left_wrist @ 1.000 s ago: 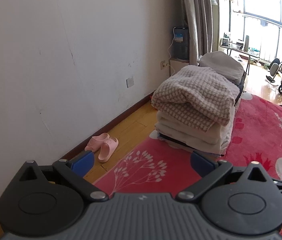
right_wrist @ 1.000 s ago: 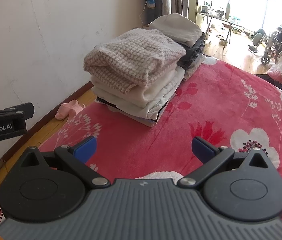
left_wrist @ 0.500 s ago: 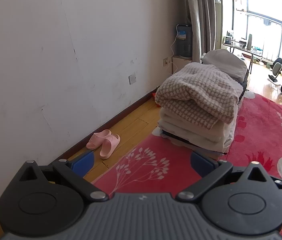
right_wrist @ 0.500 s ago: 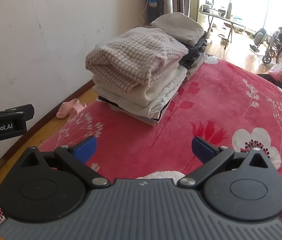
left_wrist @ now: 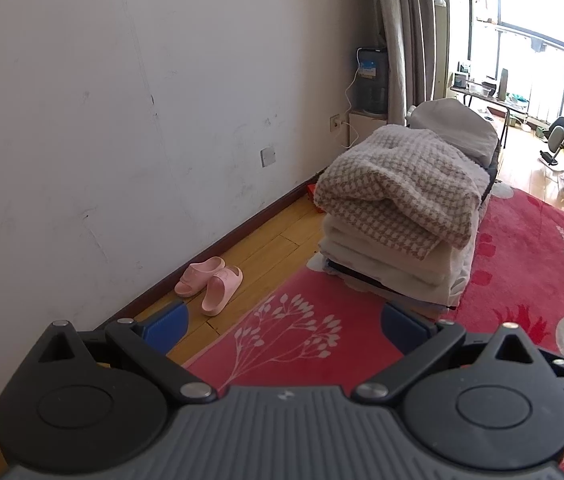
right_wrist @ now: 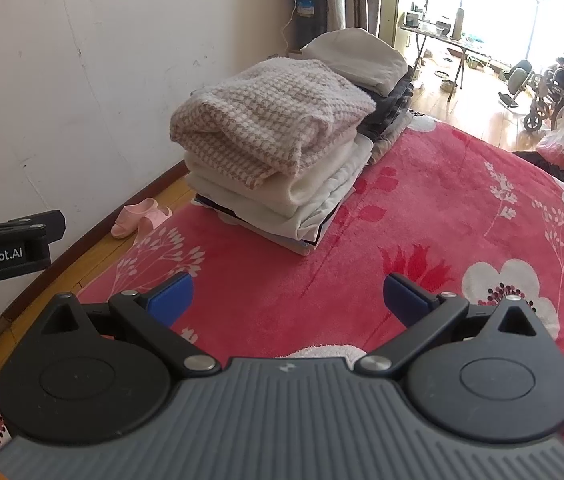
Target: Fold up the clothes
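Note:
A stack of folded clothes (left_wrist: 402, 216) (right_wrist: 278, 148) stands on the red flowered blanket (left_wrist: 322, 344) (right_wrist: 442, 208), topped by a pink-and-white checked knit. Behind it lies a second pile with a pale grey garment (right_wrist: 358, 56) on top. My left gripper (left_wrist: 282, 326) is open, held above the blanket's left edge, well short of the stack. My right gripper (right_wrist: 288, 298) is open too, over the blanket in front of the stack. A white fluffy cloth (right_wrist: 324, 351) shows just under the right gripper's body; most of it is hidden. The left gripper's side (right_wrist: 6, 242) shows at the right view's left edge.
A white wall (left_wrist: 122, 120) runs along the left, with a strip of wooden floor and pink slippers (left_wrist: 212, 286) (right_wrist: 140, 216) beside the blanket. A water dispenser (left_wrist: 372, 80) and curtains stand at the far corner. A small table (right_wrist: 438, 40) and wheelchairs (right_wrist: 562, 92) lie beyond.
Both grippers have drifted slightly; the stack sits a little further right in the left view and shifted right in the right view. Both stay open and hold nothing.

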A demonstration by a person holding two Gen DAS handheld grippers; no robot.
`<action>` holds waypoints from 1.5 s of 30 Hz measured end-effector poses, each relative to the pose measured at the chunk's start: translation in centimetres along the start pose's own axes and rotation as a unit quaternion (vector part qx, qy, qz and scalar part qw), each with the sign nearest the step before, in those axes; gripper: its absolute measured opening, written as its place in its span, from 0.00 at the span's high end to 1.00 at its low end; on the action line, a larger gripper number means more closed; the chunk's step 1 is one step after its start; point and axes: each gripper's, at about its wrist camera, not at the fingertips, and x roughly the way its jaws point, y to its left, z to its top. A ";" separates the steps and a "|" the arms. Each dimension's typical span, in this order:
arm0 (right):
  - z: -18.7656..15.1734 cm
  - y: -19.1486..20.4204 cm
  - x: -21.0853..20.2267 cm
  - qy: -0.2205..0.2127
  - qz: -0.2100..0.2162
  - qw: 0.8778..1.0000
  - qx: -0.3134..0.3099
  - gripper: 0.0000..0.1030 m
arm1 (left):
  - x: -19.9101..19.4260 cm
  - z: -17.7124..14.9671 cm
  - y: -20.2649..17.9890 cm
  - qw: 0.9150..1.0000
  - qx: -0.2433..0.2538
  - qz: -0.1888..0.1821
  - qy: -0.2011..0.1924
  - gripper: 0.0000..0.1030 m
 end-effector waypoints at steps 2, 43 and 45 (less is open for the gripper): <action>0.0 0.1 0.0 -0.001 0.000 1.000 -0.002 0.01 | 0.0 0.0 0.1 1.000 0.001 0.001 -0.001 0.00; -0.2 0.4 0.0 0.002 0.003 1.000 -0.003 0.01 | -0.3 -0.4 0.0 1.000 0.002 0.009 -0.001 0.00; -0.2 0.4 -0.1 0.001 0.003 1.000 -0.003 0.01 | -0.4 -0.3 0.0 1.000 0.001 0.009 -0.001 0.00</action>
